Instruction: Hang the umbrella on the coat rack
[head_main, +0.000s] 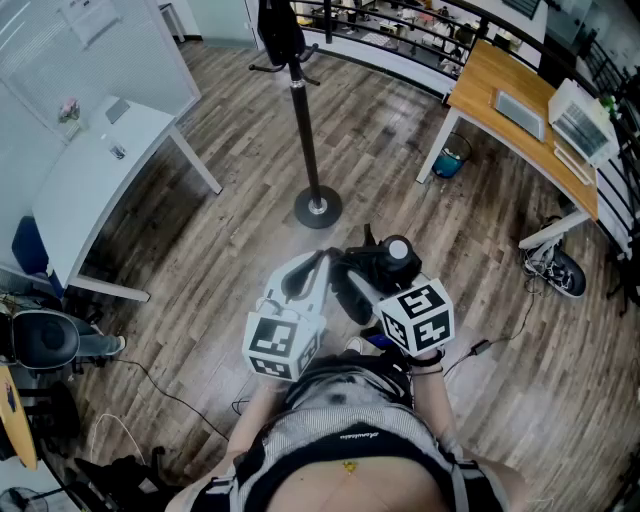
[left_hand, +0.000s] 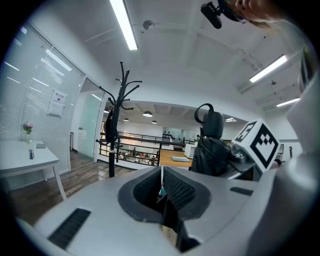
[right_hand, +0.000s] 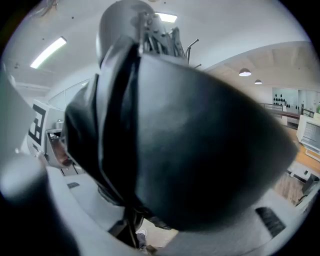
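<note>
Head view: right claw (head_main: 358, 280) tight around umbrella (head_main: 388, 260), left claw (head_main: 316, 264) closed (bare floor (head_main: 225, 235) up to coat rack (head_main: 304, 125)).

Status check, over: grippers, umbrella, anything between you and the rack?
Right gripper clamped on the folded umbrella; left gripper jaws together. Umbrella not yet hung, coat rack ahead. Nothing in the way.

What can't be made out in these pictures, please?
- Head view: the rack is cut off at its top by the upper edge.
- Right gripper view: the umbrella fills the frame, hiding most of the room ahead.
- Left gripper view: the dark item on the rack is too small to identify.
</note>
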